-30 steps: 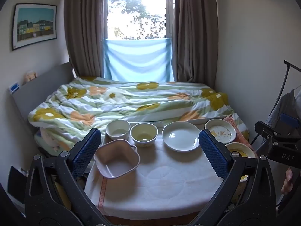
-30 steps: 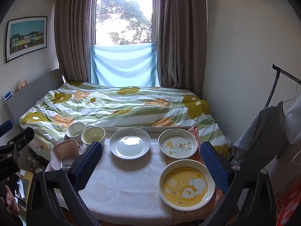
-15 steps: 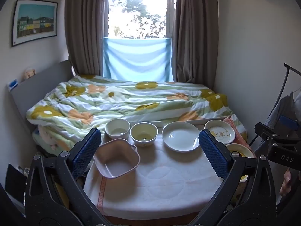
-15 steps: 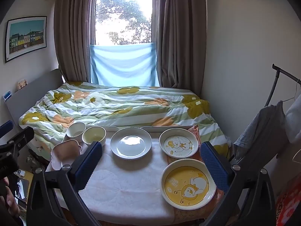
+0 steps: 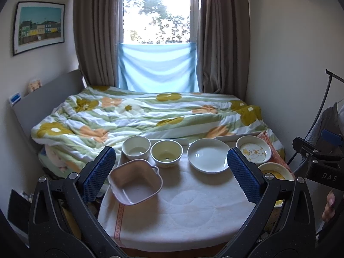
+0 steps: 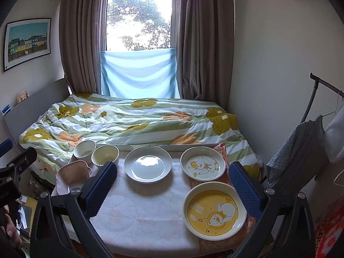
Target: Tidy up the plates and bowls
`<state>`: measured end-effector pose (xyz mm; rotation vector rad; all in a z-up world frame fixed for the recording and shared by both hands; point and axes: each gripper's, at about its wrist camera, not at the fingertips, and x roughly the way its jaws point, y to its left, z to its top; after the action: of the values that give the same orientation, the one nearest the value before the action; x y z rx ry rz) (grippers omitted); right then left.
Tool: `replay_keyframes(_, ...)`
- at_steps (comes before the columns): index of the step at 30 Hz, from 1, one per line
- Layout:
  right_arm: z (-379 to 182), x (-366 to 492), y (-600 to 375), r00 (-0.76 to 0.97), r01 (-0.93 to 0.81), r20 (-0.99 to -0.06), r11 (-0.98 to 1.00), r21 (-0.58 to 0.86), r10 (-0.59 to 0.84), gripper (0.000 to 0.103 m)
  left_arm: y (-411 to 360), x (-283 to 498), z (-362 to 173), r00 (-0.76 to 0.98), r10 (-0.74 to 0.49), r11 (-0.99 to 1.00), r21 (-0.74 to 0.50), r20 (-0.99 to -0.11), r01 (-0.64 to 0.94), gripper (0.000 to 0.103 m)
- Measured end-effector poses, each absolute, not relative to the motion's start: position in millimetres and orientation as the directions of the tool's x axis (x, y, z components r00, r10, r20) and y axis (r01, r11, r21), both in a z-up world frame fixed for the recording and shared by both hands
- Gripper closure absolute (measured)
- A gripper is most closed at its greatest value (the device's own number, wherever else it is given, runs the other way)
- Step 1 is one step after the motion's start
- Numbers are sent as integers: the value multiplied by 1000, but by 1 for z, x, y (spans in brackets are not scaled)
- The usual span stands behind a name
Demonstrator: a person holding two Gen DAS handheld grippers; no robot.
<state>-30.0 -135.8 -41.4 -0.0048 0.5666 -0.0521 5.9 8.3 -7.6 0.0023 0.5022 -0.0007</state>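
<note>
A home bedroom: a bed (image 5: 148, 116) under a flowered quilt fills the room, brown curtains (image 6: 204, 43) frame a window (image 6: 139, 17), a framed picture (image 5: 38, 26) hangs on the wall, and clothes hang from a rack (image 6: 318, 99) at the right

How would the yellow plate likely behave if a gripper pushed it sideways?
The yellow plate looks glazed and rigid, so it would probably slide flat rather than tip. It sits near the table's right edge, so it might go over. Probably breakable.
</note>
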Motion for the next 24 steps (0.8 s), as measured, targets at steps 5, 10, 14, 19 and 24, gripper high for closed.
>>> replay_keyframes(5,-42,-30,-135,843,46,-536,999,-24,-51,0,9,8,-8,876,0,1000,4,-482,2,0)
replay_keyframes(10,-43,-29,-138,841,47,-539,999,-25,-53,0,10,7,-8,876,1,1000,4,-483,1,0)
replay_keyframes(14,-43,-29,-137,841,49,-539,998,-26,-56,0,9,7,-9,875,0,1000,4,-484,2,0)
replay_keyframes(19,-42,-28,-136,840,50,-540,998,-29,-57,0,8,9,-10,874,-2,1000,6,-486,5,0)
replay_keyframes(24,-41,-28,-136,839,50,-541,998,-29,-58,0,8,9,-10,874,-3,1000,5,-486,6,0)
